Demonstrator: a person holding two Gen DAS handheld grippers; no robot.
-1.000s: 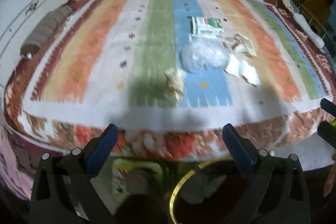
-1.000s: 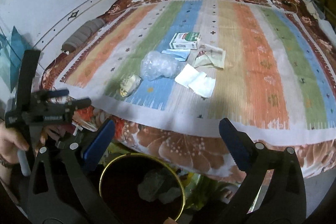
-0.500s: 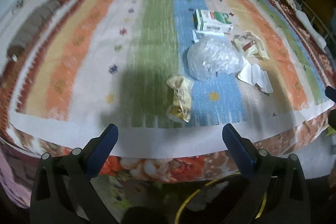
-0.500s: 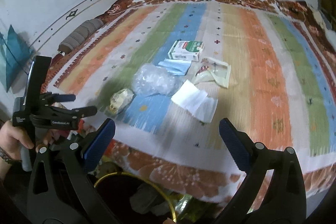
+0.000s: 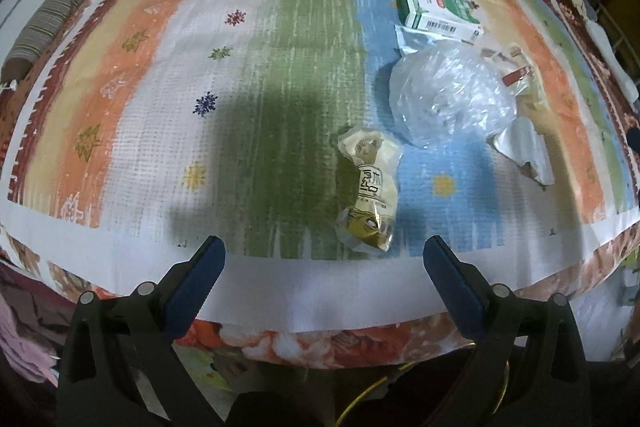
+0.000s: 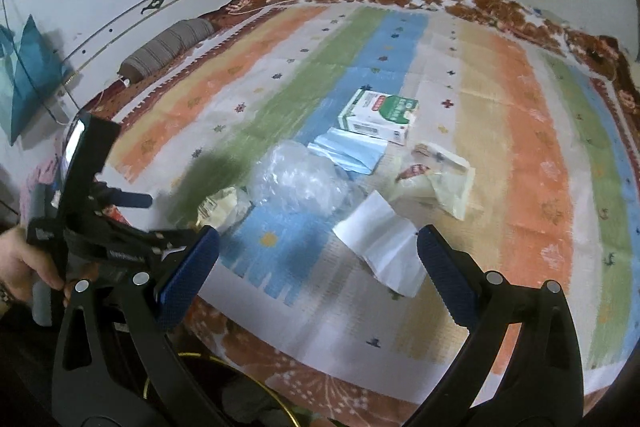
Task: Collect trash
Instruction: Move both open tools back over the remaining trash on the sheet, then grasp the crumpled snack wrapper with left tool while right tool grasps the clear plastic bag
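Trash lies on the striped bed cover (image 5: 304,27). A crumpled yellow snack wrapper (image 5: 370,187) lies just beyond my open, empty left gripper (image 5: 320,259). Behind it sit a clear plastic bag (image 5: 452,99), a green-and-white box (image 5: 440,9) and white paper (image 5: 528,151). In the right wrist view my right gripper (image 6: 316,247) is open and empty over the bed edge, with the white paper (image 6: 384,243) between its fingers, the plastic bag (image 6: 296,183), box (image 6: 378,115), blue packet (image 6: 348,151) and a torn cream wrapper (image 6: 436,183) beyond. The left gripper (image 6: 132,227) shows at left.
A dark bin with a gold rim (image 6: 224,399) stands on the floor below the bed edge, holding some trash. A grey bolster (image 6: 168,47) lies at the bed's far left by the wall. A teal bag (image 6: 24,75) hangs on the wall.
Both grippers have moved up and forward from above the bin toward the trash on the bed. The snack wrapper and the white paper are now much closer.
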